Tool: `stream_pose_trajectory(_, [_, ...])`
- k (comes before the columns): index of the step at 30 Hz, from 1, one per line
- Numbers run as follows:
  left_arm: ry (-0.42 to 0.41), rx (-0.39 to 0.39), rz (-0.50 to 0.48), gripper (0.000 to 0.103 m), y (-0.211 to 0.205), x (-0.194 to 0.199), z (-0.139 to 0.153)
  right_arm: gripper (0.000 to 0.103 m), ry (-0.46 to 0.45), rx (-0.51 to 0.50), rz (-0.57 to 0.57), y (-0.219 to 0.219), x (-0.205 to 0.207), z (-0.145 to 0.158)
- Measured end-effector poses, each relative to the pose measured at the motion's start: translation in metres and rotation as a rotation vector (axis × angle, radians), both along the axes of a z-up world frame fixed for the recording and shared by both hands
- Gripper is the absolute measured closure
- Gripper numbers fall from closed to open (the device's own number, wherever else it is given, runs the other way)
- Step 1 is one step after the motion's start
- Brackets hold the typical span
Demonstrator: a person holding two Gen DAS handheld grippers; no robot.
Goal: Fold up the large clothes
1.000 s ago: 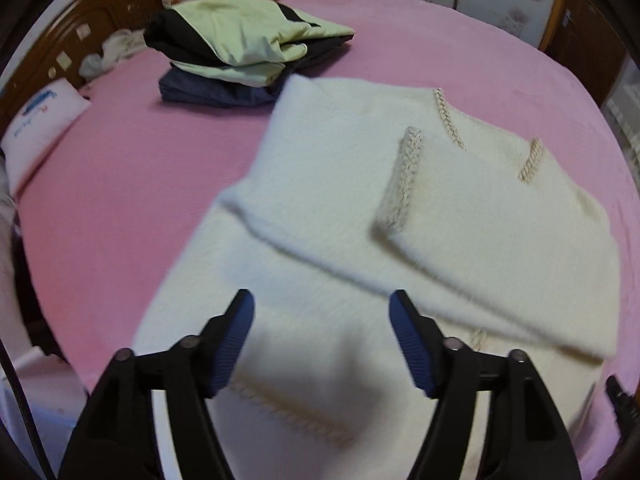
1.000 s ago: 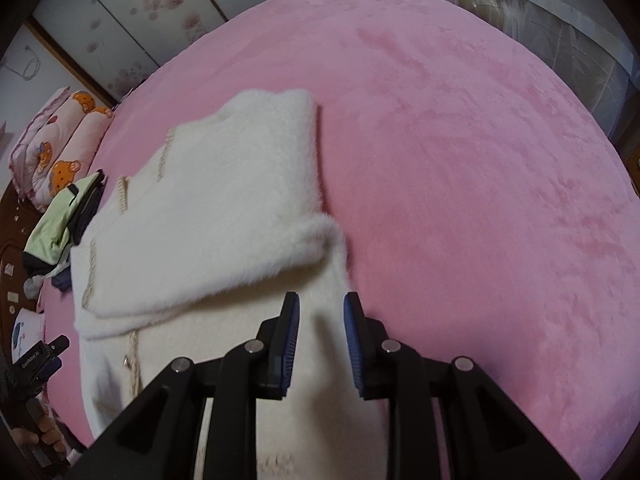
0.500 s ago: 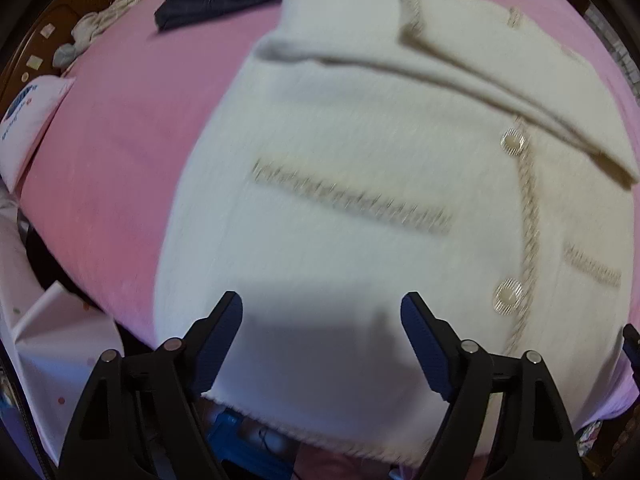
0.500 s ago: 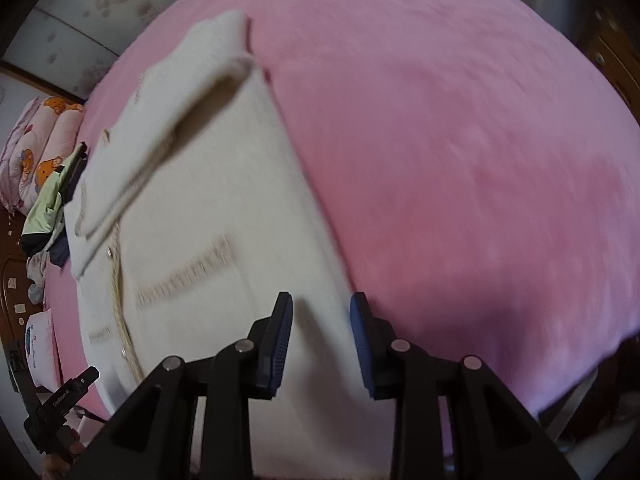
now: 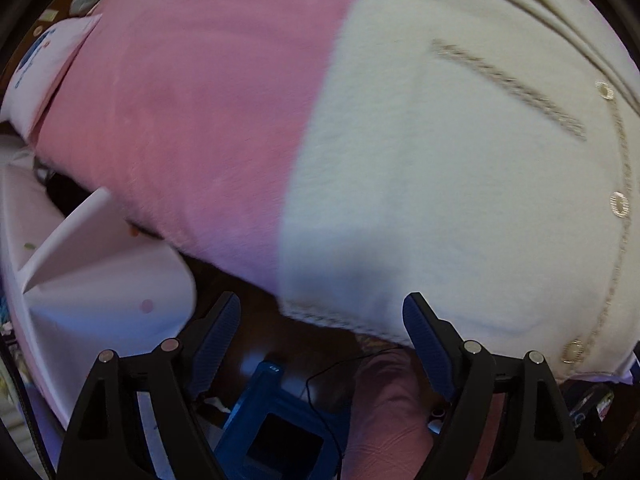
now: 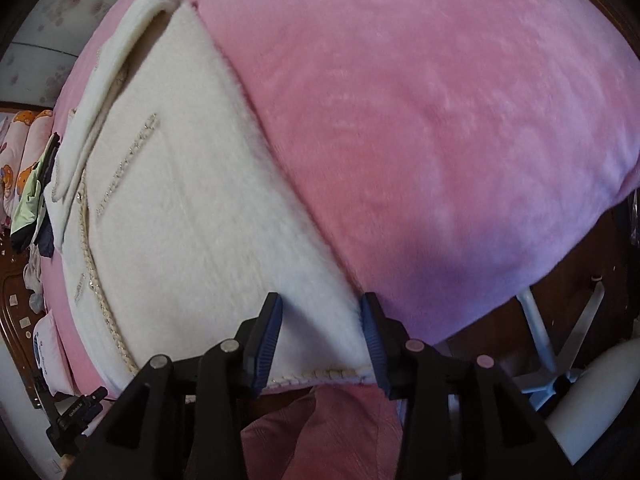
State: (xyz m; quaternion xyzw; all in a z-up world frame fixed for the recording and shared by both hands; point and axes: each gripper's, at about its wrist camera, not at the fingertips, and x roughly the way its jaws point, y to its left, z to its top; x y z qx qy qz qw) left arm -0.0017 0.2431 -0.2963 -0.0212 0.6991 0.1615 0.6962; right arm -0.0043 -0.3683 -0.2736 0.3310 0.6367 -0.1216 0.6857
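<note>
In the last second I have drawn both hands back from the folded sleeves to the near hem of the cream cardigan [image 5: 440, 184], which lies flat on the pink bed [image 6: 420, 128], sleeves crossed at its far end. My left gripper [image 5: 320, 336] now hangs spread wide over the hem's left corner, touching nothing. My right gripper [image 6: 320, 332], narrow a second ago, has parted and straddles the right corner, not yet pinching. I judge the sleeve folds done; next comes taking both corners to carry the hem toward the collar.
</note>
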Motion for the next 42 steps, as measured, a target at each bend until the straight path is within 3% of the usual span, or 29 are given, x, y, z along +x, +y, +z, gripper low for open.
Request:
stream_pose_trajectory(3, [0.008,0.032,0.003,0.021,0.02,-0.002,-0.003,0.059,0.009,0.008,-0.036,0.003,-0.008,-0.004])
stream_pose_trajectory(9, [0.004,-0.02,-0.03,0.021,0.043,-0.003,-0.006,0.059,-0.032,-0.017,-0.096,0.009,-0.017,-0.001])
stream_pose_trajectory(12, [-0.033,-0.078,-0.022,0.021,0.052,-0.003,-0.006,0.062,-0.04,-0.043,-0.078,0.021,-0.018,0.001])
stream_pose_trajectory(15, [-0.036,-0.125,-0.004,0.021,0.064,-0.002,-0.012,0.074,-0.034,-0.087,-0.068,0.024,-0.02,0.002])
stream_pose_trajectory(17, [-0.024,-0.156,-0.009,0.021,0.072,0.001,-0.021,0.079,-0.043,-0.092,-0.099,0.024,-0.024,0.001])
stream_pose_trajectory(22, [-0.017,-0.331,-0.066,0.022,0.078,0.007,-0.043,0.083,-0.072,-0.071,-0.218,0.023,-0.036,-0.004])
stream_pose_trajectory(24, [-0.034,-0.374,-0.086,0.027,0.072,0.006,-0.046,0.086,-0.078,-0.059,-0.262,0.023,-0.039,-0.006])
stream_pose_trajectory(28, [-0.055,-0.476,-0.057,0.062,0.069,0.008,-0.052,0.089,-0.102,-0.031,-0.319,0.029,-0.046,-0.005])
stream_pose_trajectory(30, [-0.062,-0.487,-0.033,0.068,0.07,0.007,-0.052,0.091,-0.118,-0.01,-0.329,0.036,-0.046,0.002])
stream_pose_trajectory(32, [-0.06,-0.491,-0.015,0.083,0.071,0.005,-0.051,0.092,-0.153,0.041,-0.329,0.046,-0.041,0.009])
stream_pose_trajectory(34, [-0.06,-0.499,0.011,0.092,0.071,0.003,-0.047,0.092,-0.2,0.105,-0.317,0.057,-0.036,0.014])
stream_pose_trajectory(38, [-0.068,-0.479,0.05,0.095,0.069,0.001,-0.034,0.093,-0.251,0.176,-0.246,0.089,-0.014,0.023])
stream_pose_trajectory(42, [-0.113,-0.502,0.053,0.096,0.048,0.008,0.0,0.094,-0.288,0.244,-0.219,0.106,0.009,0.024])
